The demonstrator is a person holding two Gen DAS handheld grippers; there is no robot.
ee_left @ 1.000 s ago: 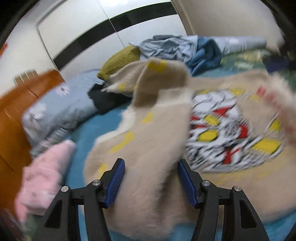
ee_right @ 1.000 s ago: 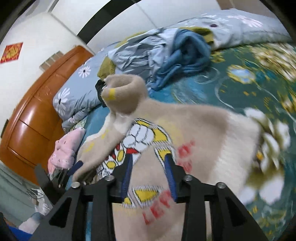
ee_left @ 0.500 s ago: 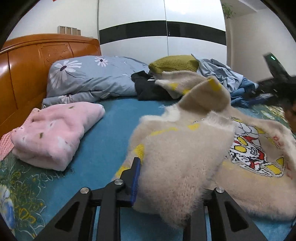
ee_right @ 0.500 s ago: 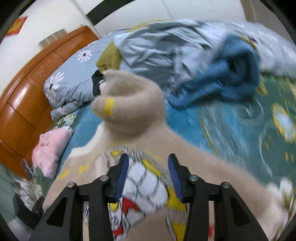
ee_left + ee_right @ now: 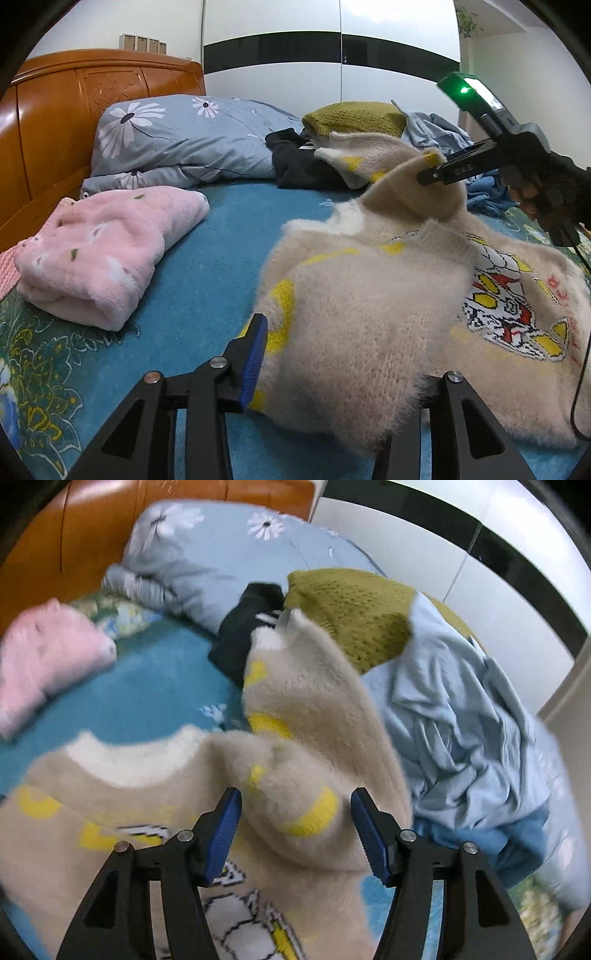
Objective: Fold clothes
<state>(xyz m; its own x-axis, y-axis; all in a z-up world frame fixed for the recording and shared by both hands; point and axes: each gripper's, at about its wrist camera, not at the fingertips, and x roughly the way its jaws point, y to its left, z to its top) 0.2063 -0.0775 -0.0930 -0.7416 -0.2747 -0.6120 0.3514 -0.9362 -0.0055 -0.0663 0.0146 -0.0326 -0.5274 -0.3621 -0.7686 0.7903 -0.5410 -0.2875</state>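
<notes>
1. Blue bedding with a green floral border [image 5: 207, 236] covers the bed, backed by an orange wooden headboard [image 5: 74, 107] and a white wardrobe with a black band [image 5: 332, 48].
2. Against the headboard lies a grey-blue pillow printed with daisies [image 5: 184, 136]; a folded fluffy pink garment [image 5: 107, 240] sits on the bedding in front of it.
3. Farther back are an olive-green knitted piece [image 5: 354, 114], a black garment [image 5: 295, 162] and a crumpled pale-blue shirt [image 5: 461, 709].
4. The fuzzy beige sweater with yellow marks and a red, white and yellow cartoon print [image 5: 369, 302] lies spread on the bedding, its white collar [image 5: 140, 760] facing the headboard.
5. The left gripper [image 5: 343, 365] has its fingers spread wide, with a thick fold of the sweater bulging between them; its right finger is buried in the fabric, and I cannot tell whether it grips.
6. The right gripper [image 5: 295, 830] is wide open around a raised sleeve of the sweater, its blue pads [image 5: 221, 830] clear of the fabric on both sides; the view is blurred.
7. In the left view, the right gripper's black body reaches the lifted sleeve from the right, a green light on top.
</notes>
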